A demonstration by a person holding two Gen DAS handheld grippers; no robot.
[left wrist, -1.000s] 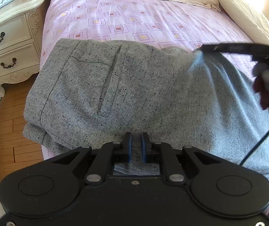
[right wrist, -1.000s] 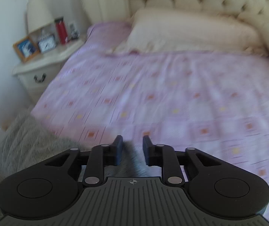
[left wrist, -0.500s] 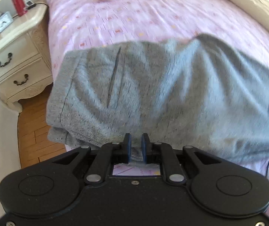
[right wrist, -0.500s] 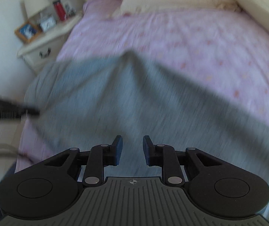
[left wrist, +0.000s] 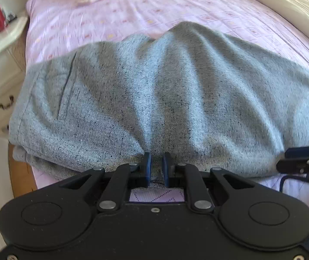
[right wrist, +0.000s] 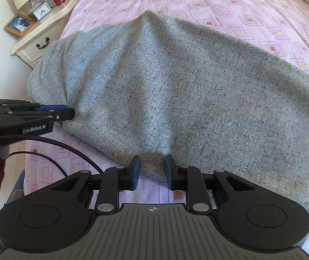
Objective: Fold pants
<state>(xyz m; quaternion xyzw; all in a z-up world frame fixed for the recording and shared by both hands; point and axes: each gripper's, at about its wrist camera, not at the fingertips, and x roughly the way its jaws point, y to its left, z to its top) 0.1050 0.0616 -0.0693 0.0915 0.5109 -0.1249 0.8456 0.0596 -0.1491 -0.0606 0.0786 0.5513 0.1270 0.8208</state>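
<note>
Grey pants [left wrist: 165,91] lie stretched sideways across the pink bed [right wrist: 251,10], and both the left tongs [left wrist: 156,169] and right tongs [right wrist: 151,171] are pinching the near hem, so the fold goes headboard-ward.

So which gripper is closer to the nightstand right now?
Left. The left gripper pinches the pants' near edge on the nightstand side; the right gripper grips that edge farther along, away from it.
</note>
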